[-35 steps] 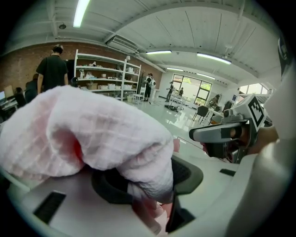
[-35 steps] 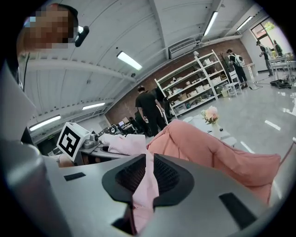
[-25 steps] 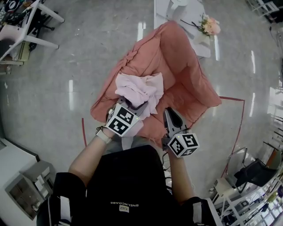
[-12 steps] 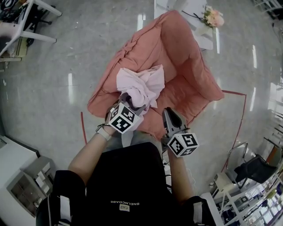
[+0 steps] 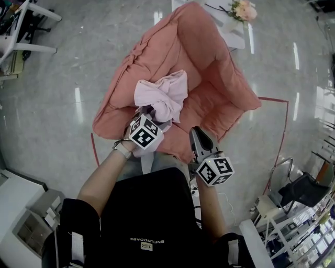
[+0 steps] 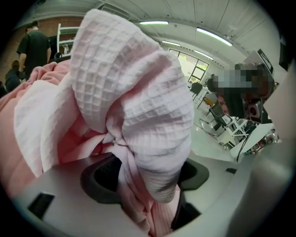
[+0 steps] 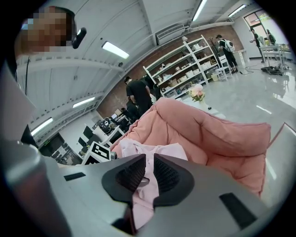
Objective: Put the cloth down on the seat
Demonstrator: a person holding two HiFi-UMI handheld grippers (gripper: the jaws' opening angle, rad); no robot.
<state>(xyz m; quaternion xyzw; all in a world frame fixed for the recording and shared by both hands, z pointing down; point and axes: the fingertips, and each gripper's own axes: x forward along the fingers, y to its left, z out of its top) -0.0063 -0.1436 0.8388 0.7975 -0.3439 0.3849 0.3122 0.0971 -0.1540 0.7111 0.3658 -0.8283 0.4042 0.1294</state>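
A pale pink waffle cloth lies bunched on the salmon armchair seat. My left gripper points down into the cloth's near edge. In the left gripper view its jaws have just been opening and stand wide apart, with the cloth lying loose between them. My right gripper hovers over the seat's front edge, to the right of the cloth and apart from it. The right gripper has its jaws nearly together. Beyond them I see the cloth and the seat back.
A white table with a flower bunch stands behind the armchair. Red tape marks the floor around the chair. A white chair is at the far left, a dark office chair at the right. Shelves and people stand far off.
My left gripper has sunk toward the seat with the cloth, and the bundle now sits lower on the cushion. The right gripper has shifted only a little.
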